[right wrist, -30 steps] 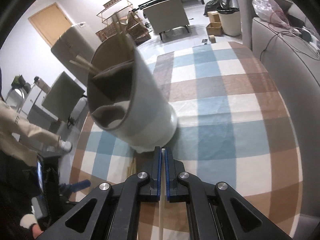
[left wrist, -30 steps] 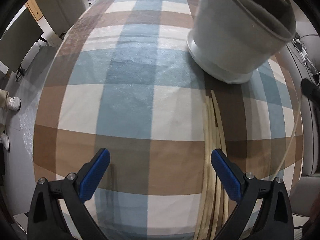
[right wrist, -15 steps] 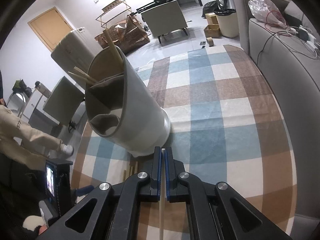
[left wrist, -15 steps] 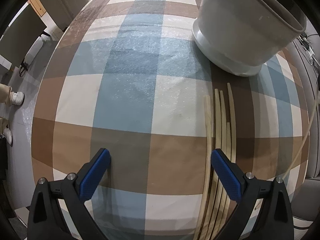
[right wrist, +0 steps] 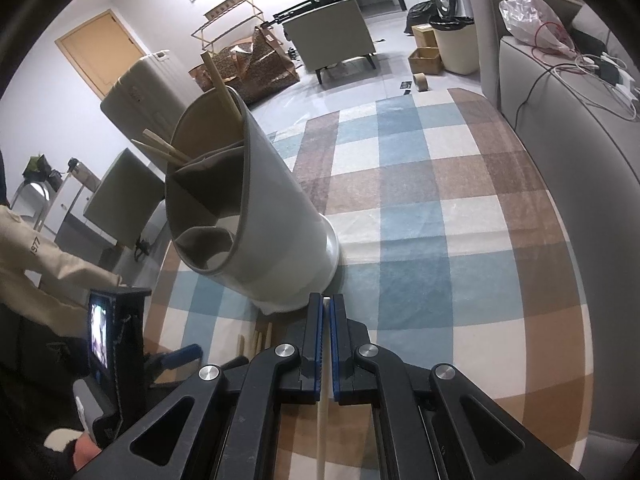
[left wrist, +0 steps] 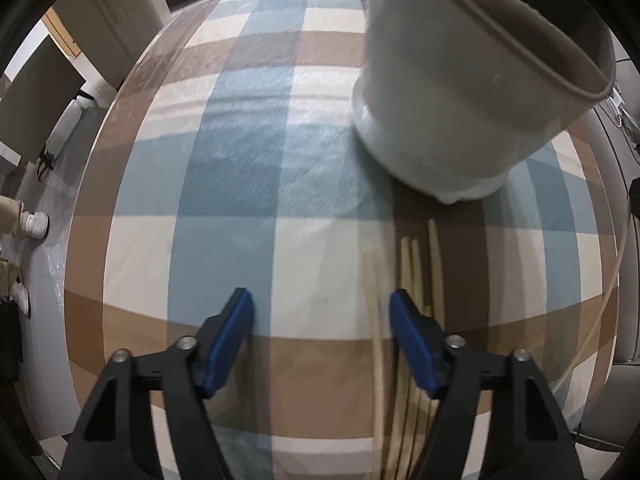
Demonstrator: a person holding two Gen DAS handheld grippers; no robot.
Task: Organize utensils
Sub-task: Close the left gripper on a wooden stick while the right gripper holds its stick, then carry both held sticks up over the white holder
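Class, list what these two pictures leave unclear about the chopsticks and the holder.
- Loose chopsticks, left wrist view: exact count unclear; motion blur and the left tongs cover them.
- Held chopstick, right wrist view: the right tongs hide most of it.
- Holder: compartment floors hidden by its walls.

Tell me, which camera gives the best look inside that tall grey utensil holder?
The right wrist view: it looks into the utensil holder, showing its dividers and three chopsticks inside. The left wrist view shows only its outer wall, base and rim, not the inside.
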